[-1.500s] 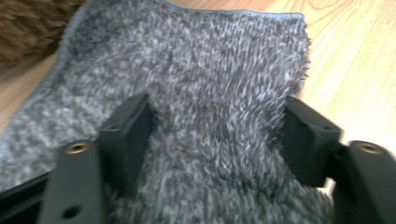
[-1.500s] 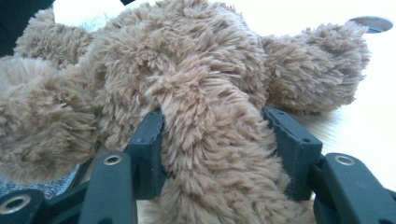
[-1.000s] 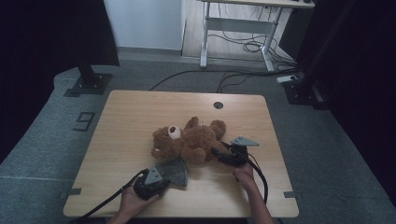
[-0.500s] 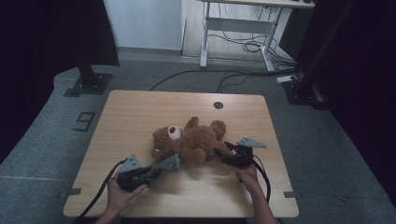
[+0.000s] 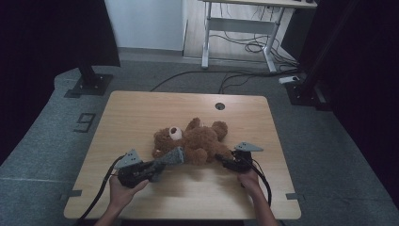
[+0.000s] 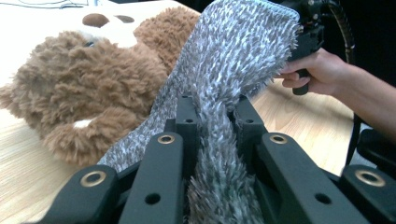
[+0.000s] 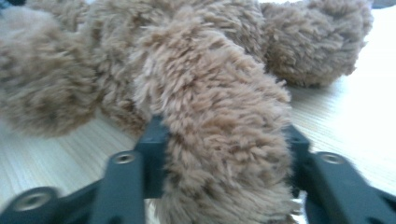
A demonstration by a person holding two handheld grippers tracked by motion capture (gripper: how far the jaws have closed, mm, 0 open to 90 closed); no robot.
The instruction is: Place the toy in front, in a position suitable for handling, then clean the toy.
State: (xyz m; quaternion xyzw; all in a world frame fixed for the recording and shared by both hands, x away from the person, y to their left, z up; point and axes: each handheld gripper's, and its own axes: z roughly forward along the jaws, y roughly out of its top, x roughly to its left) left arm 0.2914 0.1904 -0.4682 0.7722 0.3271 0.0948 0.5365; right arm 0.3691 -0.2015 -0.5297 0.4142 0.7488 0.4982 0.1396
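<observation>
- Near the table's (image 5: 141, 113) front middle, the teddy bear (image 5: 197, 141) lies on its back, long axis running left to right, head toward the left gripper (image 5: 160, 165).
- That left gripper pinches a grey fuzzy cloth (image 6: 233, 70), which drapes against the bear's near side, just right of its head.
- At the bear's other end, the right gripper (image 7: 219, 154) clamps a leg, probably steadying it for wiping.
</observation>
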